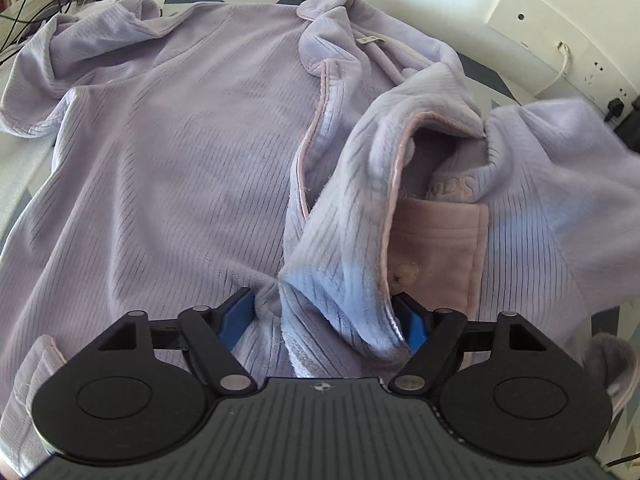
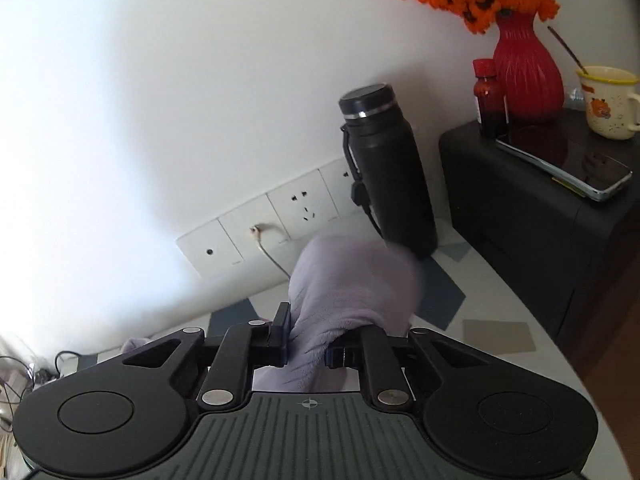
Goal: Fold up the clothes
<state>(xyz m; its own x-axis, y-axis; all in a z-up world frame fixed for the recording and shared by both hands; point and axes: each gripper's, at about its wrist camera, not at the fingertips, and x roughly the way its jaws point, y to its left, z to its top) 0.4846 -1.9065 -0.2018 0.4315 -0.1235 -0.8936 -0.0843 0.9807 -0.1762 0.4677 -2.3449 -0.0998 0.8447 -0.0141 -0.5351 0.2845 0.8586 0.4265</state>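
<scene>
A: Where was the lilac fleece pajama top (image 1: 180, 152)?

B: Spread on the patterned table (image 2: 496, 336). The left gripper (image 1: 326, 314) pinched its front edge; the right gripper (image 2: 308, 340) clamped a raised bunch of it.

A: Risks?

B: 2. That bunch sat close to the black flask (image 2: 386, 168); a swing could topple it. Plush fabric might also slip out.
</scene>
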